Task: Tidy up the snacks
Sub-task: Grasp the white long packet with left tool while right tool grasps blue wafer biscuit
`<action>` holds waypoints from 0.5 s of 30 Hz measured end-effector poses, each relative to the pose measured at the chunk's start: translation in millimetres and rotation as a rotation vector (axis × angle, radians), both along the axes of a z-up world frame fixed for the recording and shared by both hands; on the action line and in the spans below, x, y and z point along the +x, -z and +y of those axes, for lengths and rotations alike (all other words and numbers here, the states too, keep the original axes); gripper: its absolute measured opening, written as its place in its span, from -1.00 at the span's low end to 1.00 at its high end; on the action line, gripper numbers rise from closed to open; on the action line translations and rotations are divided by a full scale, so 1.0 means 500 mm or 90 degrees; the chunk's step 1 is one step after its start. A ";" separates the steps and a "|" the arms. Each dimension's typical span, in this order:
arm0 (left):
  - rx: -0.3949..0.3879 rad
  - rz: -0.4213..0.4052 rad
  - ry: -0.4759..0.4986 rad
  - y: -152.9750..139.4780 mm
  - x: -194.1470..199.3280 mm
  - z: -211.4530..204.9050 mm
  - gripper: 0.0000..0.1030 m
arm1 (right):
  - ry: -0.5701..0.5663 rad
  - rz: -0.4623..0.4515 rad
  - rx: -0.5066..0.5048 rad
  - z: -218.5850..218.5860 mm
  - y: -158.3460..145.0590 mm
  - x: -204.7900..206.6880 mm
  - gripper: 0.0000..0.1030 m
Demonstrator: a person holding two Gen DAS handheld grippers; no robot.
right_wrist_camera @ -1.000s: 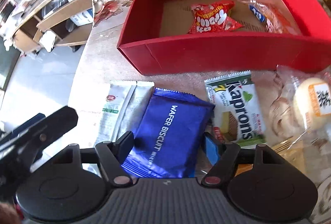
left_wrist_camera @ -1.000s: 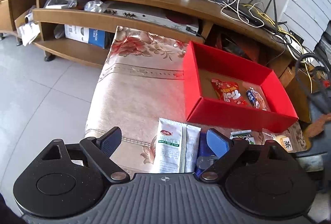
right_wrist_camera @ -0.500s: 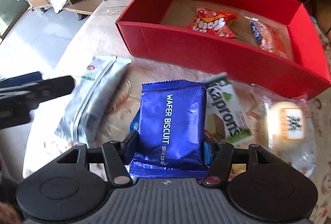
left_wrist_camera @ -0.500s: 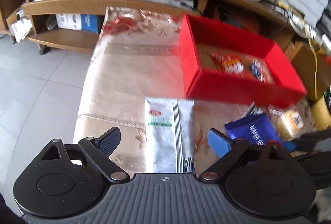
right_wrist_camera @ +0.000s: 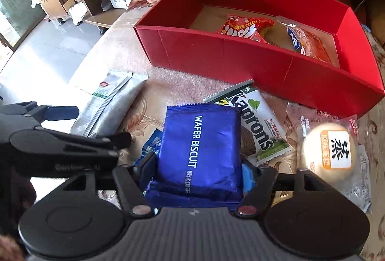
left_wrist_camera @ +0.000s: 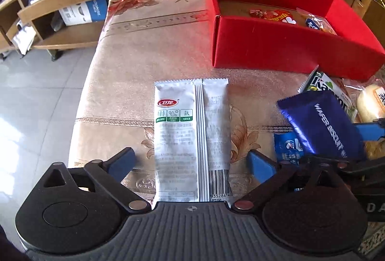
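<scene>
The right hand-held gripper (right_wrist_camera: 198,170) is clamped on a blue wafer pack (right_wrist_camera: 201,147), holding it above the bench (left_wrist_camera: 144,63) short of the red box (right_wrist_camera: 240,61). Two snacks lie inside the box: a red bag (right_wrist_camera: 245,26) and an orange pack (right_wrist_camera: 306,40). The left hand-held gripper (left_wrist_camera: 190,161) has its fingers apart on either side of a white pack (left_wrist_camera: 190,126) that lies flat near the bench's front edge. A green wafer pack (right_wrist_camera: 262,131) and a wrapped bun (right_wrist_camera: 329,149) lie in front of the box.
</scene>
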State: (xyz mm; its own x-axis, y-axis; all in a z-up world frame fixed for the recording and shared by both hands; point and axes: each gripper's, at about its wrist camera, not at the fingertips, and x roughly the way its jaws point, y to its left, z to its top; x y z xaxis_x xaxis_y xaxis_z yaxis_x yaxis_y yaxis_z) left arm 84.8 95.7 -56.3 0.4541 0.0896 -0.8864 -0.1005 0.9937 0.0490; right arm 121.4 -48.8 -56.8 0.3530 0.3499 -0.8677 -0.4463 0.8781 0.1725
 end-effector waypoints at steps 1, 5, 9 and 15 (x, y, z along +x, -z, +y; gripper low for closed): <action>0.001 0.002 -0.002 0.001 0.003 -0.002 0.99 | 0.003 0.000 0.003 -0.004 0.003 0.001 0.45; 0.001 0.002 -0.007 0.002 0.003 -0.004 1.00 | 0.030 0.037 0.031 -0.029 0.028 0.022 0.93; -0.004 -0.001 -0.011 0.001 0.005 0.000 0.99 | 0.040 0.040 0.033 -0.028 0.031 0.025 0.96; 0.004 -0.004 -0.004 0.002 0.005 -0.004 1.00 | 0.040 0.023 0.030 -0.029 0.030 0.017 0.90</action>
State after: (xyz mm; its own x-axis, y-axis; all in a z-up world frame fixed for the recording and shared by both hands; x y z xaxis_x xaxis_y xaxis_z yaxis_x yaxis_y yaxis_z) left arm 87.3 93.7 -57.4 0.4584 0.0971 -0.8834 -0.1064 0.9929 0.0539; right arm 129.8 -63.3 -71.8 0.3437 0.3693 -0.8634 -0.3830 0.8946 0.2302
